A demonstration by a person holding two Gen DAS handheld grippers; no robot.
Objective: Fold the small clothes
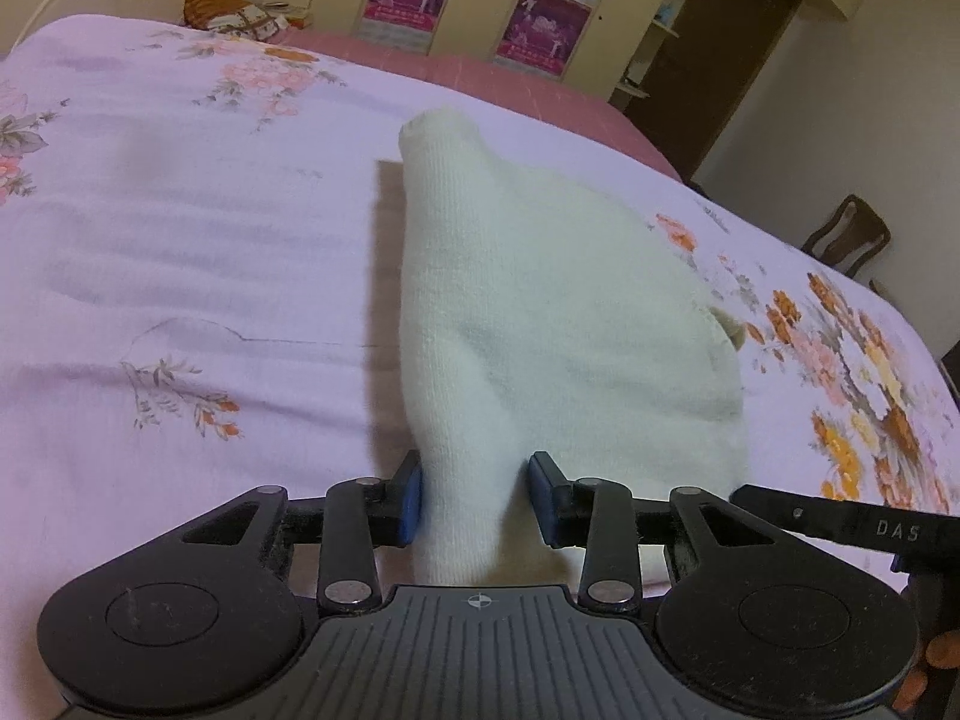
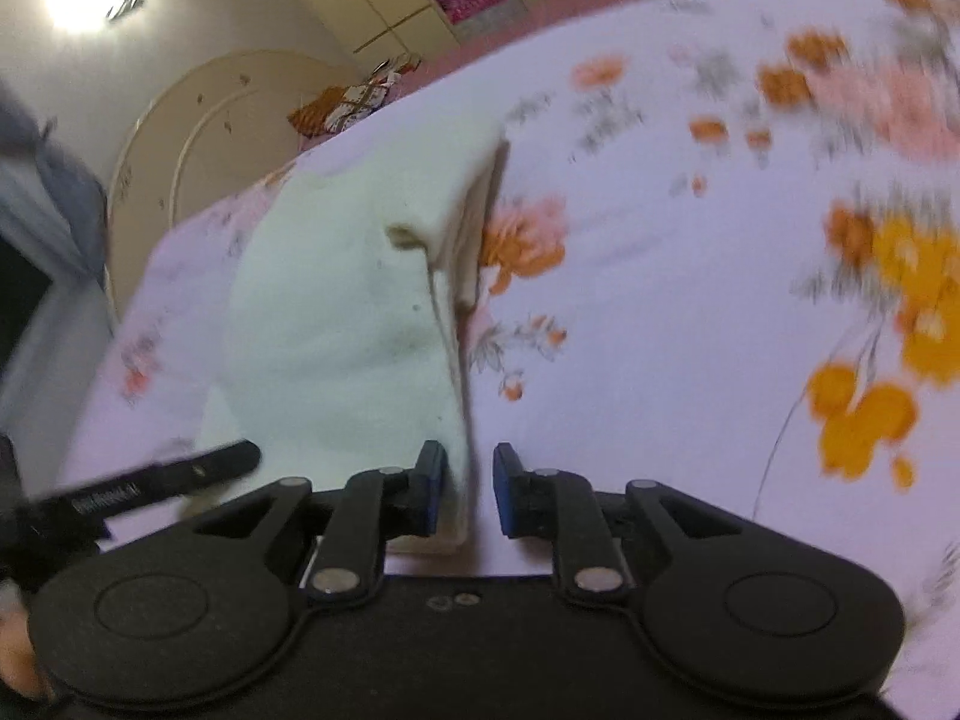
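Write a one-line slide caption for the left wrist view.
Left gripper lifts a white sock above the floral bedsheet.

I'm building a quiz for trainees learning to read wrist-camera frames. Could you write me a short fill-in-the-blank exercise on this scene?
1. The soft knitted garment between the fingers of both grippers is ____ in colour.
2. It lies on a lilac bedsheet printed with ____.
3. The pads on the left gripper and on the right gripper are ____ in colour.
4. The posters on the cream wardrobe doors are mainly ____.

Missing words: white; flowers; blue; magenta
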